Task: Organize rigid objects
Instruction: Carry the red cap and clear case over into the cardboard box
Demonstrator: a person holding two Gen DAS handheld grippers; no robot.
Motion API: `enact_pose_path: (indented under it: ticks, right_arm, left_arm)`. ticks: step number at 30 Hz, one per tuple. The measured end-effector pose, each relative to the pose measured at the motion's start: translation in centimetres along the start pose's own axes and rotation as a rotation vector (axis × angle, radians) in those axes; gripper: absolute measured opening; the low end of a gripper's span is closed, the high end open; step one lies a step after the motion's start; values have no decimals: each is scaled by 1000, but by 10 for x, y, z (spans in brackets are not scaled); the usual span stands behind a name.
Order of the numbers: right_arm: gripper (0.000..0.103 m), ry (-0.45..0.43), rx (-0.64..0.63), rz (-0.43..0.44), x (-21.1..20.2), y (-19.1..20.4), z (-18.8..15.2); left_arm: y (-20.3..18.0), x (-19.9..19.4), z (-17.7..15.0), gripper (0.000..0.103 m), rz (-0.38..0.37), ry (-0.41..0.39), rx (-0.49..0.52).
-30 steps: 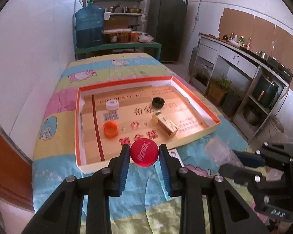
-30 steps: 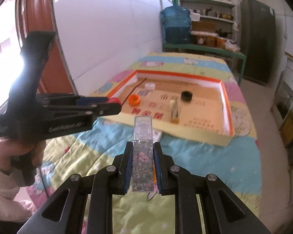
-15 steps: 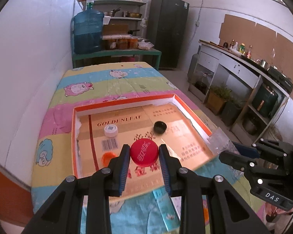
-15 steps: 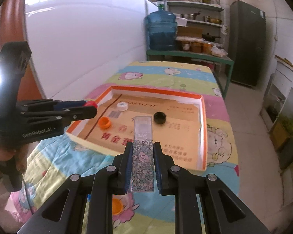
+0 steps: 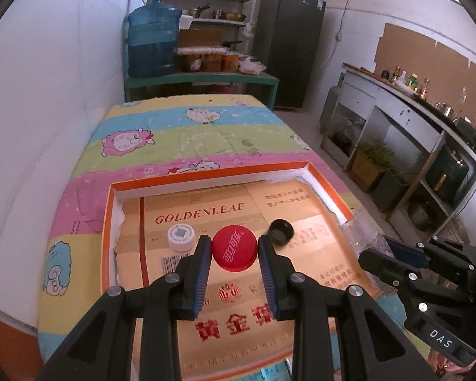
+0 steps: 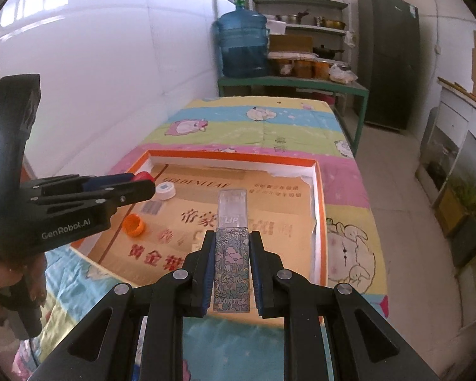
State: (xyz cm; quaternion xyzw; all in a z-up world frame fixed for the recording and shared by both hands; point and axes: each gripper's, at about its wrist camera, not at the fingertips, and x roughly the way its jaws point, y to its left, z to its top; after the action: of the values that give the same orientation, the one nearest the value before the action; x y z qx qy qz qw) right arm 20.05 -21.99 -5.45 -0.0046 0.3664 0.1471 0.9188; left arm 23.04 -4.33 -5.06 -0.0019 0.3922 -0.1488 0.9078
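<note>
The left gripper (image 5: 234,254) was closed on a red bottle cap (image 5: 234,248), its blue pads pressing the cap's rim from either side, and it hung over the near middle of the shallow orange-edged tray (image 5: 206,176) on the table (image 5: 187,133). The right gripper (image 6: 231,257) was nearly shut on a slim flowered lip-gloss box (image 6: 231,250), clamped along its lower half with the clear top sticking out past the fingertips, over the tray's near right part.

Inside the tray lay a white cap (image 5: 181,237) at the left, a black cap (image 5: 280,231) at the right and, seen from the right wrist, an orange cap (image 6: 134,224) nearer the front.

The risks were mostly about release. The red cap was round and held only by its edge, so it could have rolled or bounced on the slick printed card if dropped from a height, perhaps knocking the white or black cap, both close on either side. The lip-gloss box was tall and narrow; set down upright it would likely have toppled, and its protruding top could have struck the tray floor first and twisted in the pads. The two grippers also worked close together over one tray, so a careless sideways move could have made them collide. How high either object hung above the tray could not be told.
</note>
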Motion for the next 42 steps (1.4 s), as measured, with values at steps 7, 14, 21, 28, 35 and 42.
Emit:
enact_pose_path:
  ticks: [7, 14, 21, 28, 35, 42]
  right_arm:
    - [21, 45, 13, -34, 32, -11, 10]
    - [21, 81, 23, -62, 53, -20, 12]
    - [21, 126, 30, -68, 71, -26, 7]
    - [21, 150, 34, -67, 82, -27, 4]
    - [21, 169, 27, -78, 90, -27, 4]
    - [21, 182, 22, -88, 95, -27, 2]
  left_arm:
    - [-1, 33, 7, 31, 24, 57, 3]
    - [0, 53, 10, 31, 35, 93, 8]
    - [-2, 68, 8, 31, 42, 125, 13]
    - [-5, 74, 7, 31, 51, 142, 25]
    - [-5, 84, 4, 31, 47, 172, 26]
    - [-3, 86, 3, 33, 22, 179, 21]
